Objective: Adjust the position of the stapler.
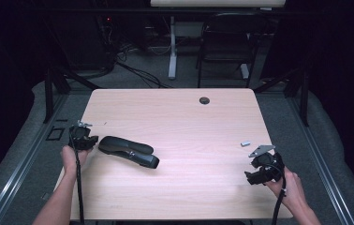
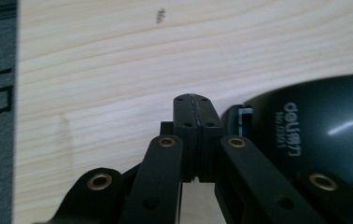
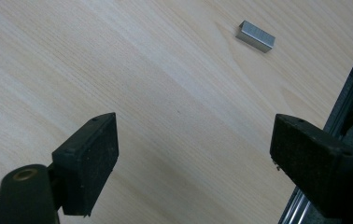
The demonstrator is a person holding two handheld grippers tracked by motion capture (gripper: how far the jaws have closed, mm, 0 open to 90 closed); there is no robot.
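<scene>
Black stapler (image 1: 128, 151) lies on our table (image 1: 180, 117). Our left gripper (image 2: 194, 109) is closed beside it, holding nothing. Our right gripper (image 3: 193, 158) is open near staples (image 3: 256, 36).

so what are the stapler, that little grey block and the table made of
Stapler: looks like glossy black plastic, given the soft highlights and moulded lettering; possibly painted metal. A bright metal part shows at its end.
Staple strip: shiny grey metal with fine ribbed lines.
Table: pale wood-grain top, matt, probably laminate rather than solid wood.
</scene>
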